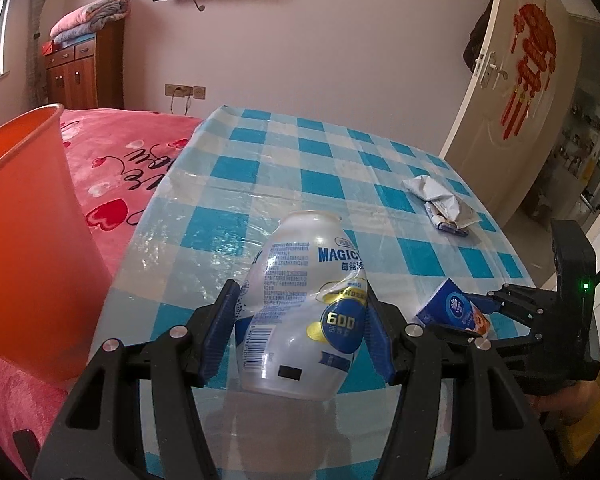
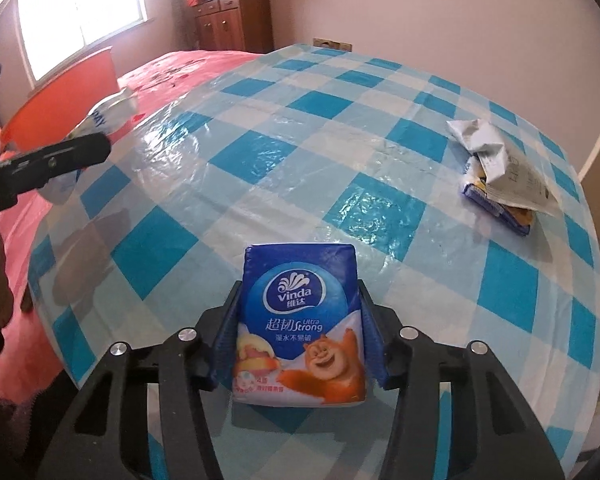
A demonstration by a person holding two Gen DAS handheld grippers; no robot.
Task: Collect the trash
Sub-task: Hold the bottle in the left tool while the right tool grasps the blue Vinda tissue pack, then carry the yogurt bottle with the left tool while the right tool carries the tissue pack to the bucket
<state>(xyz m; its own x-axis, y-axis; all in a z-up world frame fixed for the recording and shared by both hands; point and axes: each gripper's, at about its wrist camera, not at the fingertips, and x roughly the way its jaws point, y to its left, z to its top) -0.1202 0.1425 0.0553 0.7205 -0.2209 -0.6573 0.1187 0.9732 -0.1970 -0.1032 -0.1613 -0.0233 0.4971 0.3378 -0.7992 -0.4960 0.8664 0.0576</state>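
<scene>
left gripper [image 1: 300,328] clamped on plastic bottle [image 1: 300,312], long axis along fingers, neck forward, held over table edge | right gripper [image 2: 298,336] clamped on tissue pack [image 2: 300,320], upright | orange bin [image 1: 24,240] left of bottle, nearer left hand, likely drop target | crumpled wrapper [image 2: 500,168] far right on checkered table [image 2: 300,128], uncollected

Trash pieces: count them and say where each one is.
3. Plastic bottle in the left gripper; tissue pack in the right gripper; crumpled wrapper on the table's far right. None seem hidden.
</scene>
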